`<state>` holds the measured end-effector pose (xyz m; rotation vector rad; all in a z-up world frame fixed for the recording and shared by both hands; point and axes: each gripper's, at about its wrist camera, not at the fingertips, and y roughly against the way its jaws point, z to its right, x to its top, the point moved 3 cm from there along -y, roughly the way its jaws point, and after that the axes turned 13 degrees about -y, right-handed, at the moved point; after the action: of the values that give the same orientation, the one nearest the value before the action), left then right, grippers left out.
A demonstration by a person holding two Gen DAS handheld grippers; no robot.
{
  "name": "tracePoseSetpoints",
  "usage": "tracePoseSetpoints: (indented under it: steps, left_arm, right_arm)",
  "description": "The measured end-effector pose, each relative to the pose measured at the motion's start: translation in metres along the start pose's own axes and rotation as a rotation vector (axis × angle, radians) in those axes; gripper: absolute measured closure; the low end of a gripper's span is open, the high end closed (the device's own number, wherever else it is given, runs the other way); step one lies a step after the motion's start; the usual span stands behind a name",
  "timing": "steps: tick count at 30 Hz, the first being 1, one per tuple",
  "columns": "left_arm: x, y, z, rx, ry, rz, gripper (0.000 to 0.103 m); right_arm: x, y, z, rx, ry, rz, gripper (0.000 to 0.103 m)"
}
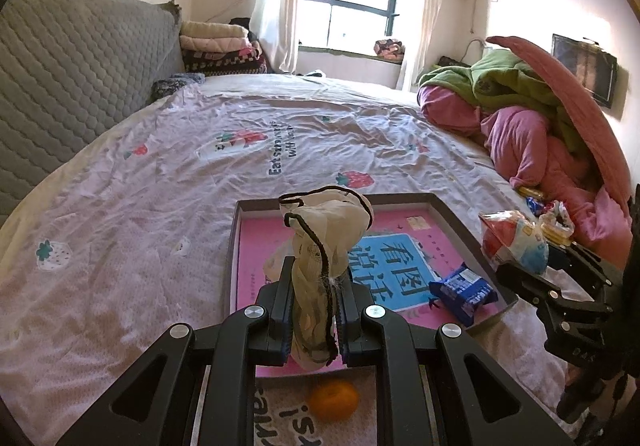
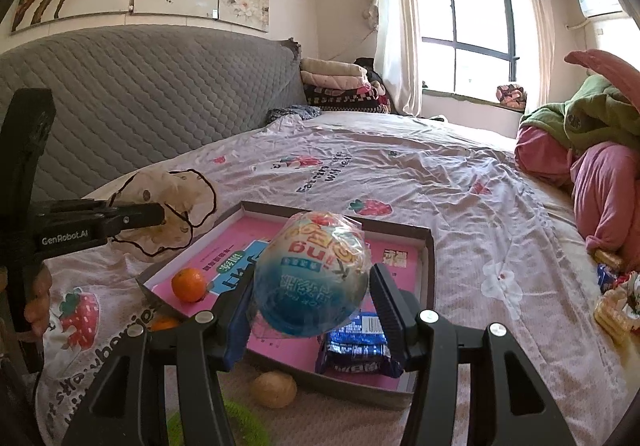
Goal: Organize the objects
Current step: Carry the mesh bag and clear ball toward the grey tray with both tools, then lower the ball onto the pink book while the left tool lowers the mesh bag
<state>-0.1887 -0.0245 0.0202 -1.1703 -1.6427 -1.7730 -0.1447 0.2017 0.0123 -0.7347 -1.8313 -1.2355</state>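
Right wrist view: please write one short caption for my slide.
Right gripper holds a round wrapped snack above the pink-lined tray, which holds a tangerine and blue packet.

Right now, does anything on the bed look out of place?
Yes. A walnut and an orange lie loose on the sheet beside the tray, while another orange and a blue snack pack are already inside. More loose snacks sit by the pink quilt.
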Motion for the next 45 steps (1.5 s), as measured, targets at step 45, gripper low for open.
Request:
tracePoseSetpoints:
  steps: [45]
  left_arm:
    - [-0.015, -0.080, -0.026, -0.016, 0.033, -0.155, 0.085]
  right_arm:
    - [-0.023, -0.079, -0.016, -0.014, 0.062, -0.215, 0.048]
